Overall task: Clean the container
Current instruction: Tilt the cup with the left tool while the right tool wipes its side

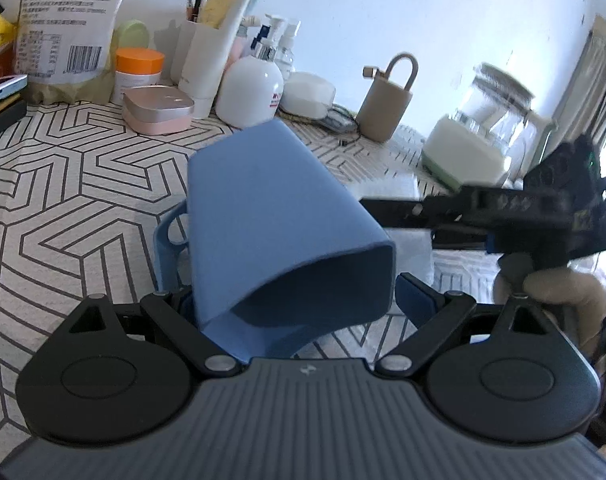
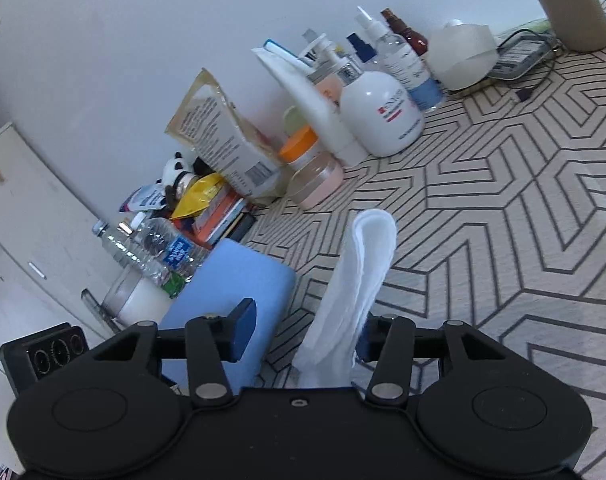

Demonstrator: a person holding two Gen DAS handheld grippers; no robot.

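Container (image 1: pixel 271 216) — blue, squarish, with a loop handle — sits tilted between the pads of the left gripper (image 1: pixel 293 300), its open mouth turned toward the left wrist camera at about 5 o'clock in that view. Left jaws stand wide and appear to pinch its walls near the rim; the container looks lifted off the patterned tablecloth (image 1: pixel 63 200), though its far end may touch.

Right gripper (image 2: pixel 301 336): jaws spread. A folded white cloth (image 2: pixel 355 292) stands between them, leaning on the right-hand pad, with a clear gap to the left-hand pad. So it is not firmly pinched; whether it is slipping free cannot be told.

In the right wrist view the container shows at 8 o'clock of the cloth, just beside it, not touching.

Progress, judged: container is presented, mouth open, cloth at hand. No cloth is inside the container now. The inside looks plain blue — no visible dirt, but shade hides the depth. Either wiping is finished and the cloth is being let go, or it is yet to begin; the pictures do not settle which.

Clutter of bottles (image 2: pixel 383 116) sits at 12 o'clock, well apart.
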